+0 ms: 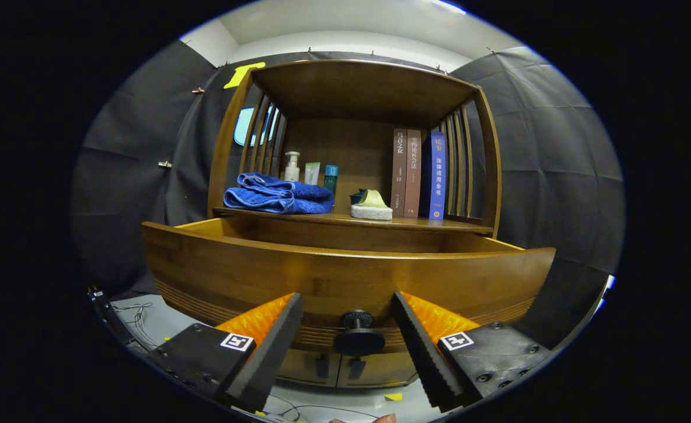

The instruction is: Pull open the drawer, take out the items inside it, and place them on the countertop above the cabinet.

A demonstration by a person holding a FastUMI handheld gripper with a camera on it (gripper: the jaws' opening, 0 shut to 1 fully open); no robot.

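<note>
The drawer (345, 276) is pulled out toward us, its dark knob (357, 333) sitting between the spread tongs (347, 311), neither finger touching it. Above, on the desk (439, 223), a folded blue towel (279, 194) lies left, 3 books (418, 173) stand right, and a sponge (371, 207) rests between them.

Brown wooden drawer (345, 276), black knob (358, 335), blue towel (279, 194), blue book (437, 175).
</note>
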